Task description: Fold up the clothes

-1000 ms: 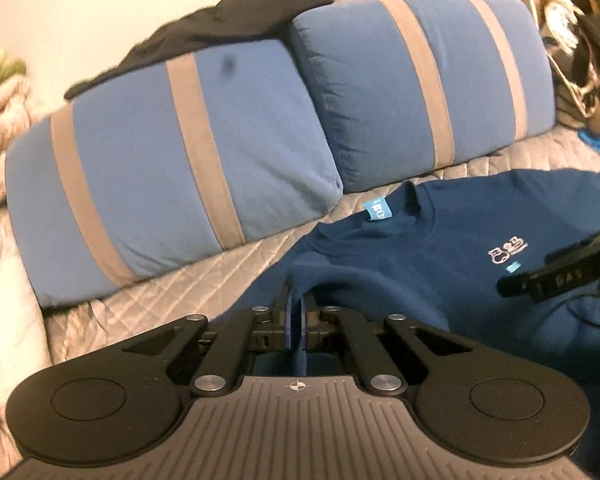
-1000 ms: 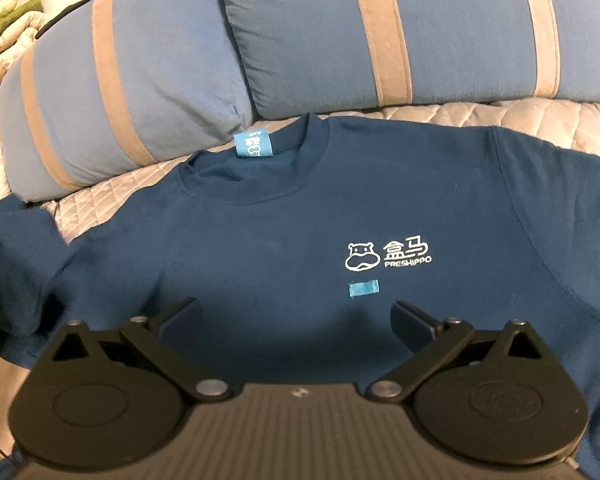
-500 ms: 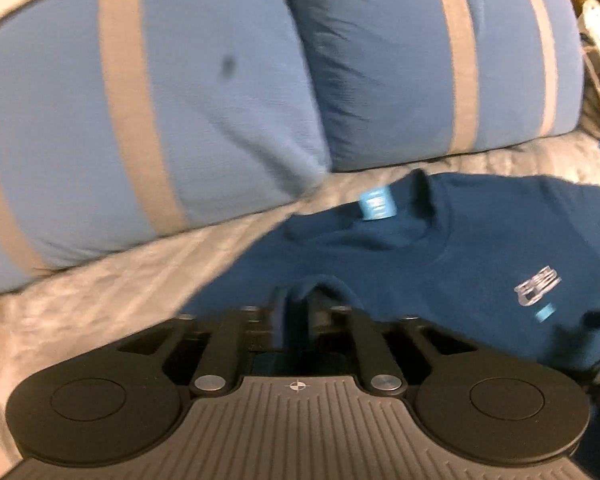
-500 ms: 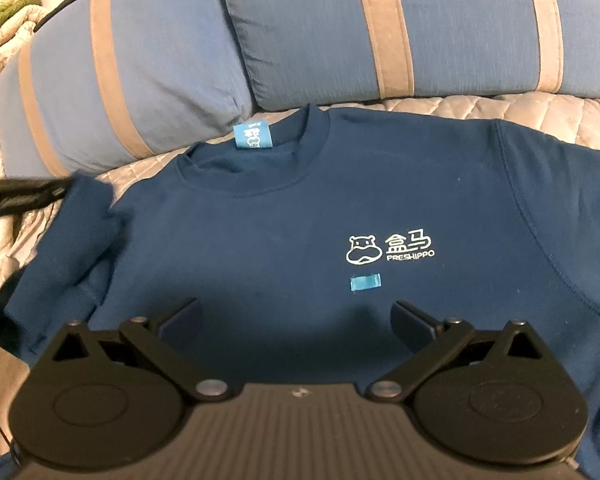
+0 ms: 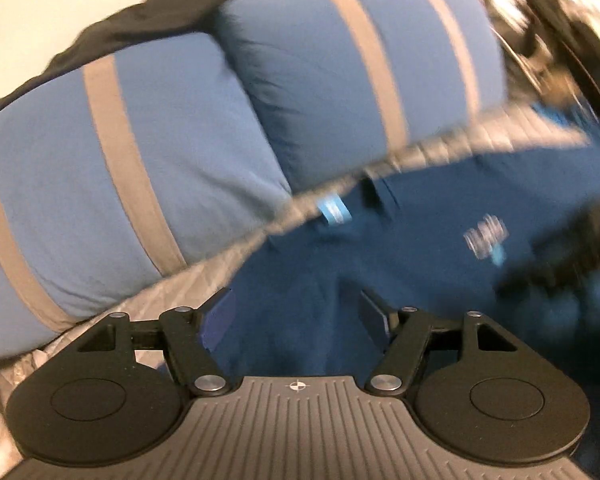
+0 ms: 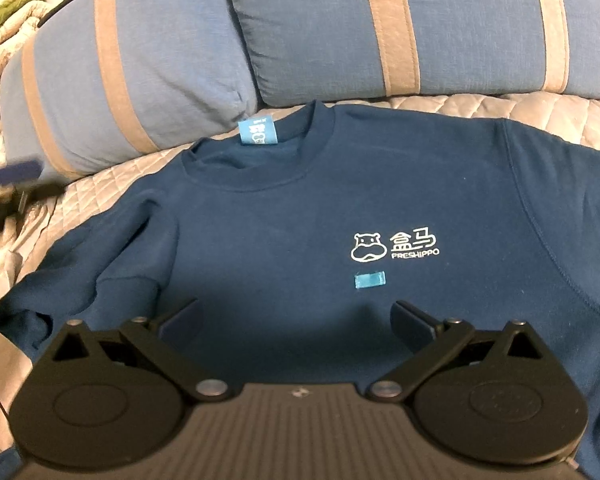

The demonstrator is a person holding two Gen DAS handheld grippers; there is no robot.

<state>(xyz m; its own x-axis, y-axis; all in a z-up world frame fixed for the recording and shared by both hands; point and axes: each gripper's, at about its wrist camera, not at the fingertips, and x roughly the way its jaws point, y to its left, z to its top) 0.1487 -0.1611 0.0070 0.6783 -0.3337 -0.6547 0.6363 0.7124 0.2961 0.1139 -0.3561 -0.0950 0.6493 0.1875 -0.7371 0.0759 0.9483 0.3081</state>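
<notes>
A navy sweatshirt (image 6: pixel 300 208) with a white hippo logo (image 6: pixel 396 246) and a light blue neck label (image 6: pixel 257 133) lies face up on the bed. Its left sleeve (image 6: pixel 112 276) lies bunched at the shirt's left edge, cuff resting on the chest. My left gripper (image 5: pixel 296 308) hovers over that sleeve's fabric (image 5: pixel 284 320) with its jaws opening; the pads press on nothing. In the right wrist view it shows as a blur at the far left edge (image 6: pixel 12 176). My right gripper (image 6: pixel 298 316) stands open above the lower chest, holding nothing.
Two blue pillows with tan stripes (image 6: pixel 132 64) (image 6: pixel 440 28) lean behind the collar. A dark garment (image 5: pixel 148 20) lies on top of the left pillow. A beige quilted bedcover (image 6: pixel 540 116) lies under the shirt, with a crumpled blanket (image 6: pixel 0 52) at far left and blurred clutter (image 5: pixel 560 12) at far right.
The left gripper, shut on the raised sleeve a second ago, has opened and let it go. The sleeve now rests on the shirt's left side. The right gripper has not moved.
</notes>
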